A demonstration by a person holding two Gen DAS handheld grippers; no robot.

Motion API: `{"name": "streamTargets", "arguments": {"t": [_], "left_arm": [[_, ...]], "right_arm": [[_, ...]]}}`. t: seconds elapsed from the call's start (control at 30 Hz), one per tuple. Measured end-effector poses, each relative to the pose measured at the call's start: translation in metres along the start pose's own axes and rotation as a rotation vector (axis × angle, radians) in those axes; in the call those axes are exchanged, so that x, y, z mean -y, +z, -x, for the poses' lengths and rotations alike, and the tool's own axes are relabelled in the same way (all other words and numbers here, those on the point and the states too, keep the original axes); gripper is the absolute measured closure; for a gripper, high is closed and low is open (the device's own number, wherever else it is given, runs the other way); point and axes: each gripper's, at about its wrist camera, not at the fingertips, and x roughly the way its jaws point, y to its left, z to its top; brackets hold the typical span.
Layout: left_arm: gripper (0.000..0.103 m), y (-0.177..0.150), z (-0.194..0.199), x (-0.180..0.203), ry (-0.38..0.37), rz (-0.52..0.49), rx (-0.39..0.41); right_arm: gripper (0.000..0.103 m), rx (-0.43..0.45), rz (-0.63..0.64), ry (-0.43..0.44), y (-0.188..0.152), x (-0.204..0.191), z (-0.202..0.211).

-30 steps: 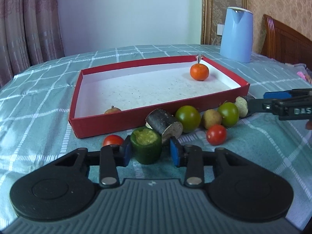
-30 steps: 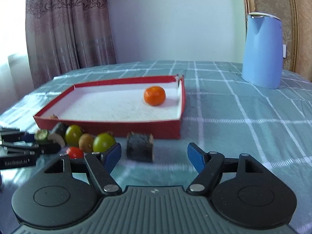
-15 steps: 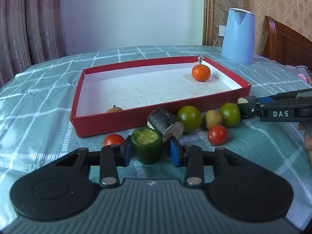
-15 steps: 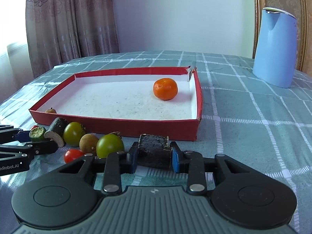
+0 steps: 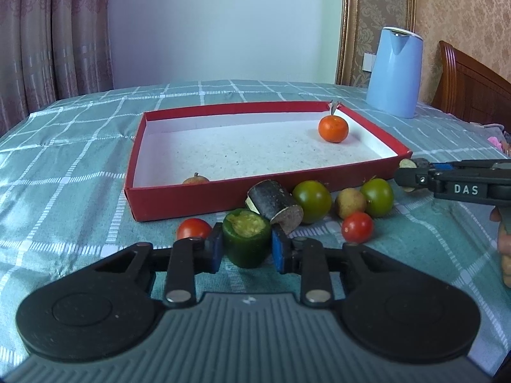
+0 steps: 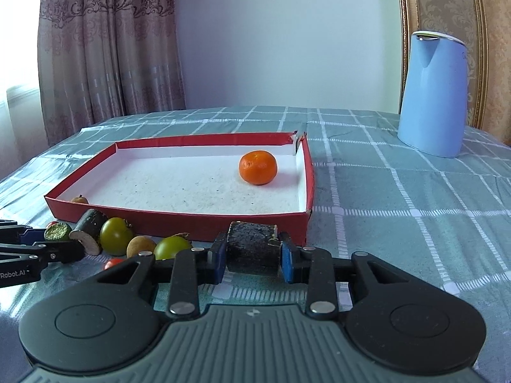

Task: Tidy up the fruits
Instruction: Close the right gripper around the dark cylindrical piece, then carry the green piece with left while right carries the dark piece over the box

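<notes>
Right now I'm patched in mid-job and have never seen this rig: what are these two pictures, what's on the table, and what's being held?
Each picture comes from a camera on a hand-held two-finger gripper, looking along its blue pads; a person carries one in each hand.

The left gripper has a green hollowed piece between its pads, its jaws closing on it. The right gripper is shut on a dark chunk.

On the checked tablecloth lies a red tray holding an orange and one small brown fruit. In front lie green and red tomatoes and another dark piece. A blue kettle stands behind.
</notes>
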Motion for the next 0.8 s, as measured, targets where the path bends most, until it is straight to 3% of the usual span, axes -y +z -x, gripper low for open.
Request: {"name": "streamTargets", "arguments": {"t": [0.6,0.8], "left_arm": [[0.076,-0.01,0.012,0.0,0.01,0.001,0.024],[0.076,-0.01,0.015,-0.001,0.015,0.016,0.033]], "right_arm": [[0.071,0.005,-0.013,-0.013,-0.001,0.001,0.002],[0.071,0.058,-0.009,-0.036,-0.001,0.001,0.011]]}}
